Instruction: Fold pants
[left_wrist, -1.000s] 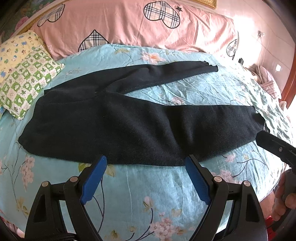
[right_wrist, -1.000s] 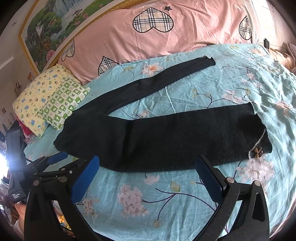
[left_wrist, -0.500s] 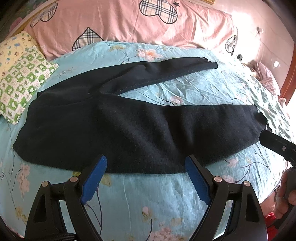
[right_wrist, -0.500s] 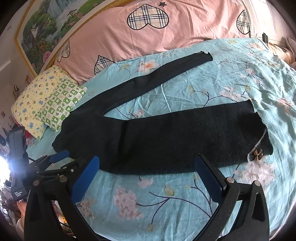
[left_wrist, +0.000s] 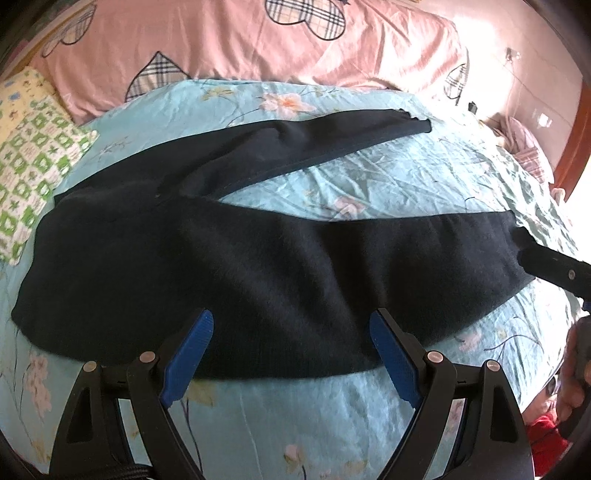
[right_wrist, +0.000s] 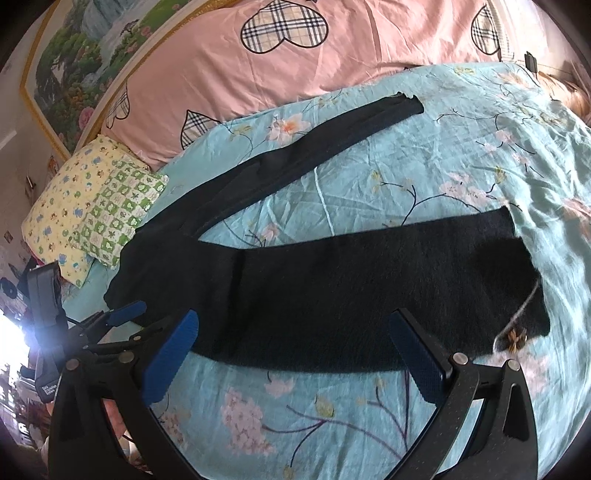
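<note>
As the left wrist view looked fwd, the left hand-held gripper (left_wrist: 291, 334) was spread wide w/ nothing between its blue pads (left_wrist: 188, 356). The black pants (left_wrist: 266, 266) lay flat on the bed (left_wrist: 332, 417) just ahead, their near edge running across between the tips; contact couldn't be told. Waist sat to the left near the checked pillow (left_wrist: 33, 177), both legs running right, the far one angled off. The right hand-held gripper (left_wrist: 554, 271) showed at the right edge by the near leg's hem.

In the right wrist view, the right hand-held gripper (right_wrist: 293, 332) was also wide open & empty, tips over the near leg's front edge. The left hand-held gripper (right_wrist: 122, 314) sat low left by the waist, its opening unclear from here.
</note>
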